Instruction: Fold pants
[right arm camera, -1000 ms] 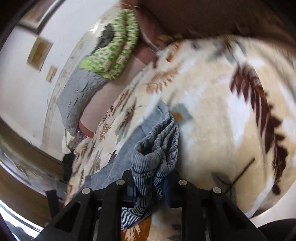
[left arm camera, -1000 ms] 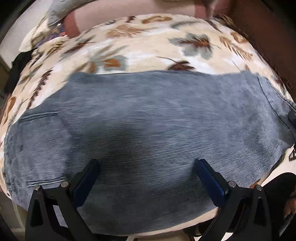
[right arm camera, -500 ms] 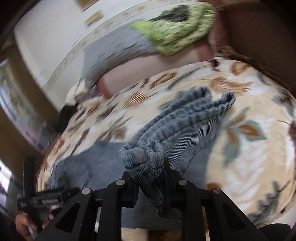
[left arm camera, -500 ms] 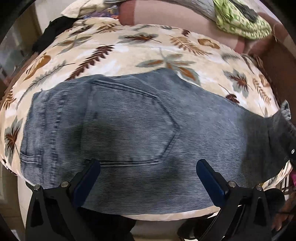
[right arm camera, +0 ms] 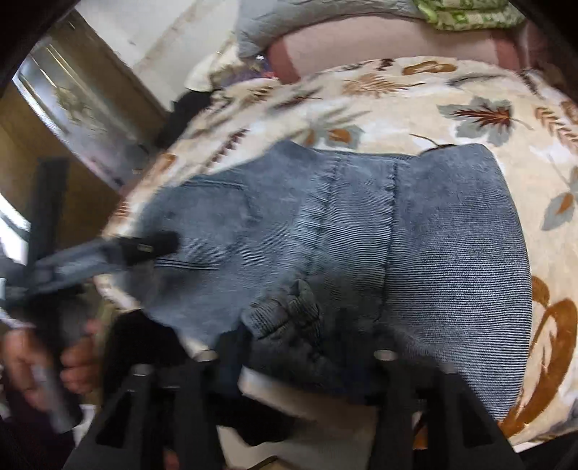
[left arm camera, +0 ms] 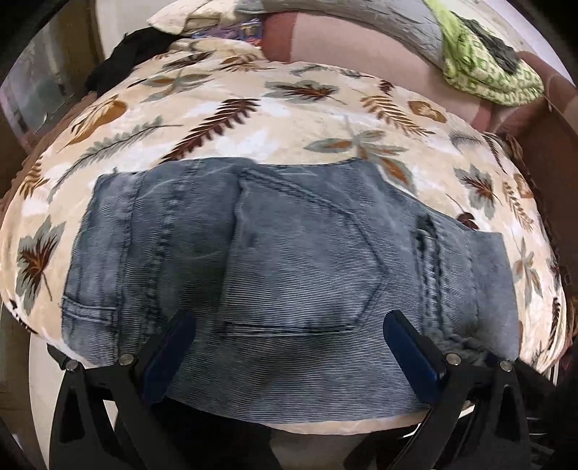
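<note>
Blue-grey jeans (left arm camera: pixel 289 253) lie folded on the leaf-print blanket (left arm camera: pixel 253 119), back pocket up and waistband to the left. My left gripper (left arm camera: pixel 287 321) hangs open over the jeans' near edge with nothing between its blue pads. In the right wrist view the jeans (right arm camera: pixel 433 235) fill the middle. My right gripper (right arm camera: pixel 307 347) is low over their near edge and its jaws are opening. The bunched leg hem (right arm camera: pixel 289 311) lies loose between its fingers. One finger of the left gripper (right arm camera: pixel 151 247) and the hand (right arm camera: pixel 72 361) that holds it show at the left, blurred.
A pink bolster (left arm camera: pixel 343 39), a grey quilt (left arm camera: pixel 361 14) and a green cloth (left arm camera: pixel 487 68) lie along the far side of the bed. A black garment (left arm camera: pixel 119 61) sits at the far left corner. A wooden cabinet with a mirror (right arm camera: pixel 72 108) stands to the left. The bed's near edge runs just under both grippers.
The right gripper carried the gripped leg hem over onto the seat of the jeans, then its jaws spread off the fabric. The left gripper slid along towards the waistband and stayed open.
</note>
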Demonstrator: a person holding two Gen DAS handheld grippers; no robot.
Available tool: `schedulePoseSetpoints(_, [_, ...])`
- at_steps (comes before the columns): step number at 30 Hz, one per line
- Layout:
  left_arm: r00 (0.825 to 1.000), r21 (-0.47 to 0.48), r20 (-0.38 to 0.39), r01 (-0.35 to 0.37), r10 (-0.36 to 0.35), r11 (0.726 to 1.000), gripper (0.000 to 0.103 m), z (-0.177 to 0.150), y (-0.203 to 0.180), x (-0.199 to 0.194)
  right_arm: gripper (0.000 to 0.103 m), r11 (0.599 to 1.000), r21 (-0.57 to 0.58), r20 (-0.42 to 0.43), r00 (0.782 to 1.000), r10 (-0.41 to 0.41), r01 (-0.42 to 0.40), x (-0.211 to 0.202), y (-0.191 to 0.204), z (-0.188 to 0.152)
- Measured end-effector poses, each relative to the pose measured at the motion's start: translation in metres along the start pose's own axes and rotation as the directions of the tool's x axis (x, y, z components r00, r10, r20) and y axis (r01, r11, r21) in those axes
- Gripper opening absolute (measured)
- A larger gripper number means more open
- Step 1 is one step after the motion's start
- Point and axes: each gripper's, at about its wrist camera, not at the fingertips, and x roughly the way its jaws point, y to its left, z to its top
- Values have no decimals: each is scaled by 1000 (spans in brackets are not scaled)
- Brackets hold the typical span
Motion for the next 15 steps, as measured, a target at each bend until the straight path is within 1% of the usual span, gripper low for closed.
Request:
schedulePoseSetpoints(2, [1000,28,10,6,-6,1000,103,-1,-12,-2,62,998,25,71,996,57,-59,-22,-12,4])
schedulePoseSetpoints(3, [1000,54,16,12,-13,998,103,-1,-22,-4,62,996,45,100,992,71,-76,-31,-20,5])
schedulePoseSetpoints(4, [1000,74,19,14,-16,997,103,-2,-29,-5,62,994,74,149,986,75,-86,-43,-31,7])
schedulePoseSetpoints(5, [1000,95,24,15,-17,995,103,-4,-37,-6,62,994,90,174,983,51,-67,-48,-37,12])
schedulePoseSetpoints(6, [999,129,28,17,-21,992,103,-6,-50,-6,62,994,106,186,982,3,-24,-51,-43,14])
schedulePoseSetpoints(7, [999,158,30,17,-22,987,103,-8,-59,-5,61,992,121,179,982,-56,35,-51,-51,17])
schedulePoseSetpoints(9, [999,220,33,1,-9,975,103,-12,-79,0,53,989,132,169,981,-92,70,-44,-62,19])
schedulePoseSetpoints(10, [999,242,35,-12,4,970,103,-14,-86,4,43,986,141,157,982,-109,87,-38,-66,20])
schedulePoseSetpoints(11, [999,271,32,-35,27,962,103,-18,-93,11,40,983,152,131,983,-127,106,-30,-71,20])
schedulePoseSetpoints(12, [999,286,24,-48,43,957,103,-20,-96,16,39,980,156,100,985,-139,123,-20,-76,19])
schedulePoseSetpoints(14, [997,322,-8,-73,80,944,103,-27,-101,31,32,974,148,47,983,-179,170,-2,-85,19])
schedulePoseSetpoints(15, [995,335,-25,-83,96,939,103,-31,-101,40,30,974,135,58,979,-193,184,1,-86,16])
